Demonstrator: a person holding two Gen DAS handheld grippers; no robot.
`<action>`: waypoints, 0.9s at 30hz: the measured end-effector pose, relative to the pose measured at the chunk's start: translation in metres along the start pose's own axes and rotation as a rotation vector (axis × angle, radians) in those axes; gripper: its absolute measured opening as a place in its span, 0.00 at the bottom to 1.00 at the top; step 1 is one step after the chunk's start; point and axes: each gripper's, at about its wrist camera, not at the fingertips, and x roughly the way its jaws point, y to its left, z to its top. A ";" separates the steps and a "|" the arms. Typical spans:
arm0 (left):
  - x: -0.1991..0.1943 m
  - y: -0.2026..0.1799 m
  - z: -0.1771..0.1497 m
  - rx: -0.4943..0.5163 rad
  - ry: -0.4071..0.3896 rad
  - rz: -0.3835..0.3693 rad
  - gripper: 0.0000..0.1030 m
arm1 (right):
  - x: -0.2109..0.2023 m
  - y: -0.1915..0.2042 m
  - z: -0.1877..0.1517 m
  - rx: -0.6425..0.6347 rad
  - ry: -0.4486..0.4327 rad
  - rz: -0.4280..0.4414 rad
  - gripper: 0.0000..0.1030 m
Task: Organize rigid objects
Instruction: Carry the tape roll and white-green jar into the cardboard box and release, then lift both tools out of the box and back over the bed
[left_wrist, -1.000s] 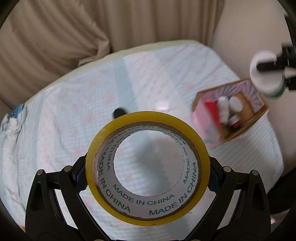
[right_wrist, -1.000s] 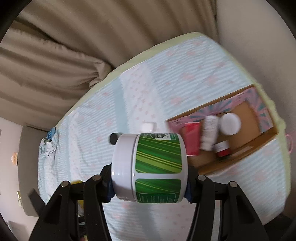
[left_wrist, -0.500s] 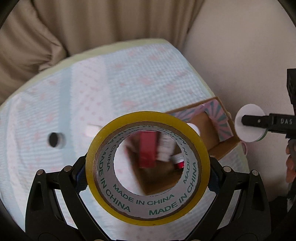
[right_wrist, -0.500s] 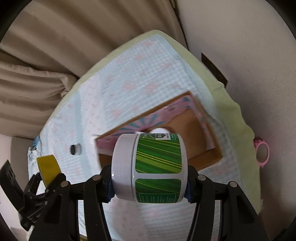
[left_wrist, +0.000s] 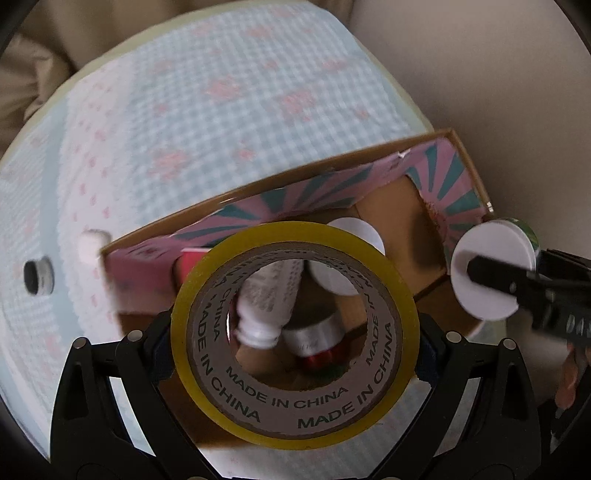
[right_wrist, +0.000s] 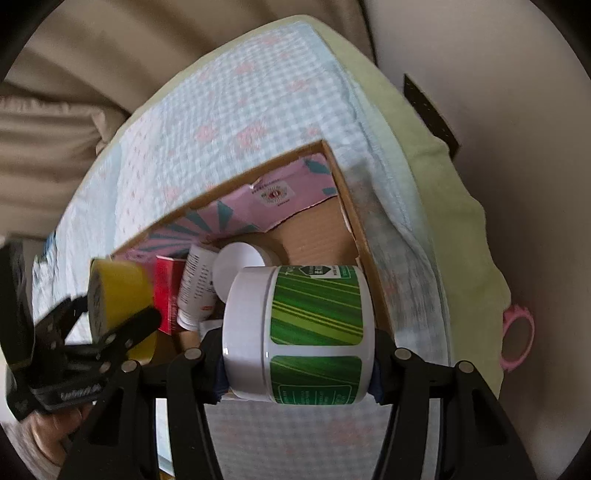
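Left wrist view shows your left gripper clamping a yellow tape roll above the open cardboard box, while your right gripper grips a green-labelled white jar alongside.

Tape roll: yellow, green lettering. Jar: white, green striped label. Box: brown, pink-teal rays. Cloth: pale blue check, pink motifs.
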 end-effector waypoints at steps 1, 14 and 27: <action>0.008 -0.004 0.003 0.015 0.011 0.007 0.94 | 0.004 -0.001 -0.001 -0.009 0.002 0.001 0.50; 0.023 -0.016 0.009 0.101 0.050 0.039 1.00 | 0.024 -0.015 -0.006 0.045 0.002 0.087 0.62; -0.011 0.002 -0.005 0.064 0.021 0.072 1.00 | 0.015 -0.005 -0.010 0.119 -0.026 0.178 1.00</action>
